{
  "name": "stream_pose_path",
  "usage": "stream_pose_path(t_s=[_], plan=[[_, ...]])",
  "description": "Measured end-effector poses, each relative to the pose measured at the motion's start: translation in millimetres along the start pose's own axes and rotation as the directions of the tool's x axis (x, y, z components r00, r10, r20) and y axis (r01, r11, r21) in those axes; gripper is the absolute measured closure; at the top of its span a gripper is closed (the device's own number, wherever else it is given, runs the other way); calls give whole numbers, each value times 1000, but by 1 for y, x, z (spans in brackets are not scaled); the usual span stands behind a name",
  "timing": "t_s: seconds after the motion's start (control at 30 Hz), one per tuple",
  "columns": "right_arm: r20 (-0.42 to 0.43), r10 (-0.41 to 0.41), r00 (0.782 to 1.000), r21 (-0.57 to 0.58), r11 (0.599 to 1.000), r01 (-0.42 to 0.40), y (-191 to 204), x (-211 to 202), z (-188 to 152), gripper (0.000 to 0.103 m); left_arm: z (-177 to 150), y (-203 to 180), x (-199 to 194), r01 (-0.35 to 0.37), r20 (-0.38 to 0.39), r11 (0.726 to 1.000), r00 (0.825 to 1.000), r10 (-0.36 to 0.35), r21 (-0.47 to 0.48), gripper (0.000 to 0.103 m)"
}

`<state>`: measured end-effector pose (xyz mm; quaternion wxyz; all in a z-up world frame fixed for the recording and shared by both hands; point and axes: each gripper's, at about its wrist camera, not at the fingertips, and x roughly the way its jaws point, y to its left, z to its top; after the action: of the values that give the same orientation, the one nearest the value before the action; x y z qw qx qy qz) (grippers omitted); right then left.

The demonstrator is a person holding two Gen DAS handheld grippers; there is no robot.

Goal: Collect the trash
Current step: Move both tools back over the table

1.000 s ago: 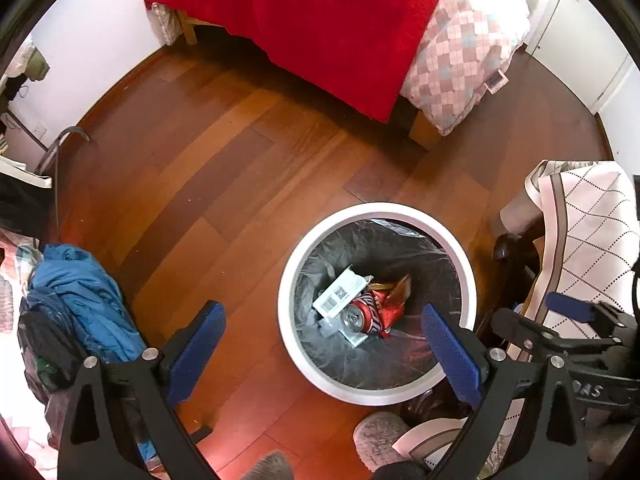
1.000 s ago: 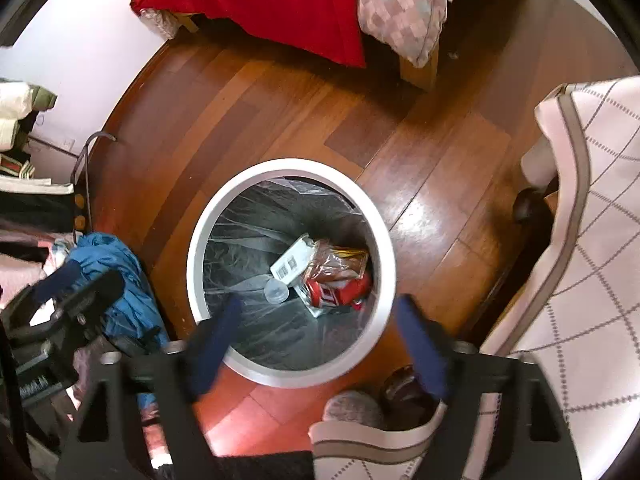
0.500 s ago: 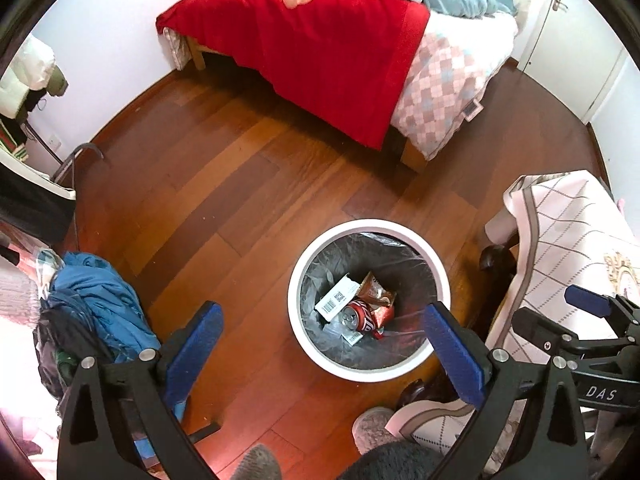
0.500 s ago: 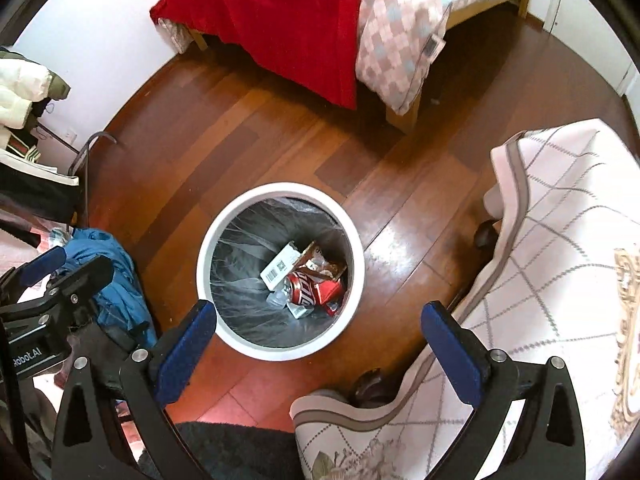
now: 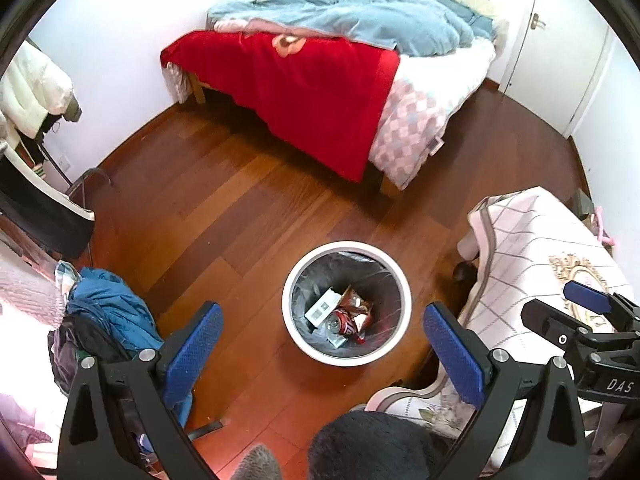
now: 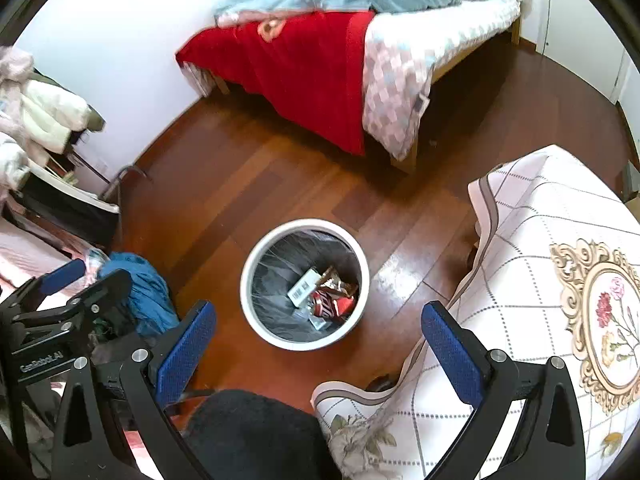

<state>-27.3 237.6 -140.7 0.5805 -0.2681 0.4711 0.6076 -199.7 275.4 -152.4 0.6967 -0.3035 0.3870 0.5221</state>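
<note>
Two grippers in view, both high above a wooden floor.

Largest item: bed against the far wall, with a red blanket hanging over its near side, a light-blue duvet bunched on top, and a pink checked cover draped over the corner beside the red blanket.

Right side: worktop under a white grid-pattern cloth with an ornate floral medallion. The cloth edge hangs toward the floor.

Left side: pile of blue clothing on the floor, near a dark rack hung with pale garments.

Centre: white round trash bin standing upright on the floor between the clothing pile and the worktop, lined with a clear bag. Trash lies at its bottom: a white barcode-labelled box, touching a crushed red can, with a brown shiny wrapper just behind. Smaller scraps beneath; cannot tell what they are.

Left gripper: blue-padded fingers spread wide, nothing between them; bin appears in the gap, far below.

Right gripper: fingers likewise spread wide, holding nothing, bin framed between them.
</note>
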Motion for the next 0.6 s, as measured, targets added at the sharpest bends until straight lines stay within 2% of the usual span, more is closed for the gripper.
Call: stream_pose_path(t_s=[0.23,0.37,0.5,0.6], plan=[[75,31,997,-2,1000,-31,-7,-60,-10,0,-6,-19,-43,22,55,1000,998,-23,18,1],[111,69,991,39,997,-74,-21,-88,-20,0,-9,-39,-60,27,70,999,997,-30,39,1],[140,101,985,113,987,-118,-51,-115,-34,0,-10,-78,-63,36,67,997,997,-40,62,1],[154,87,984,159,981,-111,-81,-131,-45,0,-11,-121,-54,81,41,993,996,-85,91,1]])
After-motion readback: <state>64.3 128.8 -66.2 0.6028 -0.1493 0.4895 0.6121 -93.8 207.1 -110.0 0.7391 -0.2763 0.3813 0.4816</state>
